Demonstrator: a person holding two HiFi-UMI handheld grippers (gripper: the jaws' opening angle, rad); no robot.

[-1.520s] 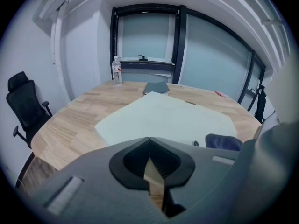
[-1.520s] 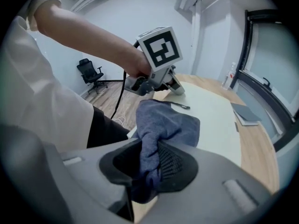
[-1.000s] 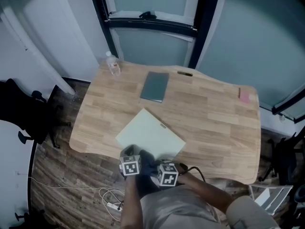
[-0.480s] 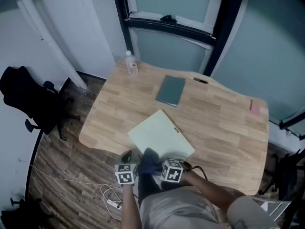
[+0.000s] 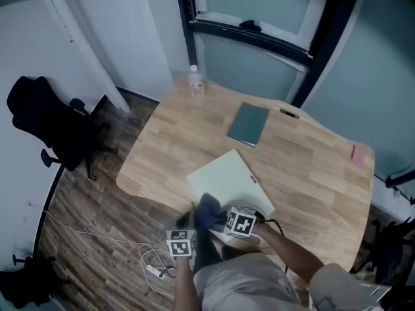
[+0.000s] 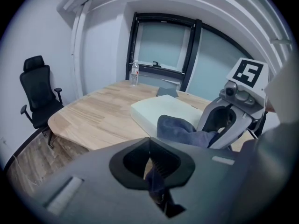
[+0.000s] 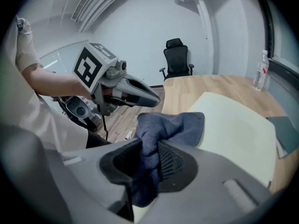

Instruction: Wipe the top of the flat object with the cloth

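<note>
Pinching the cloth (image 7: 170, 125) in left gripper (image 6: 152, 169) and right gripper (image 7: 147, 157) fingers alike, the person risks a bunched wad skimming the flat object (image 5: 227, 177) unevenly.

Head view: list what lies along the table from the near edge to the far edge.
cloth → flat object → notebook → bottle

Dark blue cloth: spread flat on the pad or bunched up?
Bunched. The dark blue cloth hangs crumpled, pinched in the right gripper and left gripper, at the near edge of the pale green flat pad.
</note>
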